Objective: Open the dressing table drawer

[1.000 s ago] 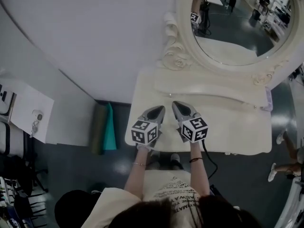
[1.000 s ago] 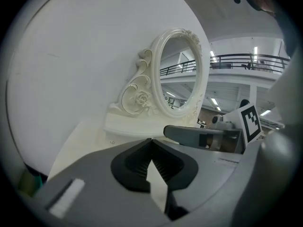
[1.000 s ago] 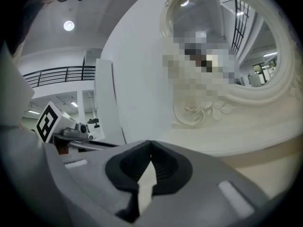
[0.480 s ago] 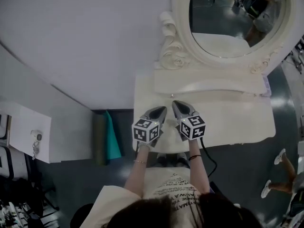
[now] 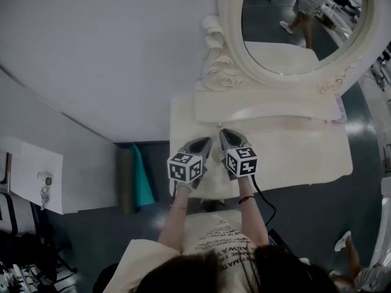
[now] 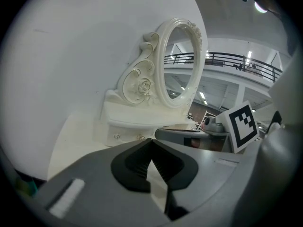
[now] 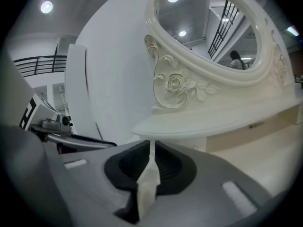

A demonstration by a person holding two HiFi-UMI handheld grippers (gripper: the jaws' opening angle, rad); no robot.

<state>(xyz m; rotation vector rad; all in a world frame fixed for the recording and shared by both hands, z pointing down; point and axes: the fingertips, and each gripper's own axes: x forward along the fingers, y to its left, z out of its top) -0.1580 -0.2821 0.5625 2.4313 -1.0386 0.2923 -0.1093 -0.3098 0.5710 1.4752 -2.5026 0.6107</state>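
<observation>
Approach, nothing gripped: we hold both tongs lower over the table [image 5: 293, 154] than a second ago, left tongs [image 5: 206, 142] shut and empty, right tongs [image 5: 226, 134] parting on nothing, drawer [image 6: 128, 135] closed just ahead beneath the mirror [image 5: 287, 29].

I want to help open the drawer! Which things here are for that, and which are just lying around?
For the job: drawer; left gripper, shut; right gripper, jaws opening, nothing between them.
Just lying about: mirror; teal thing on the floor; white box.
</observation>
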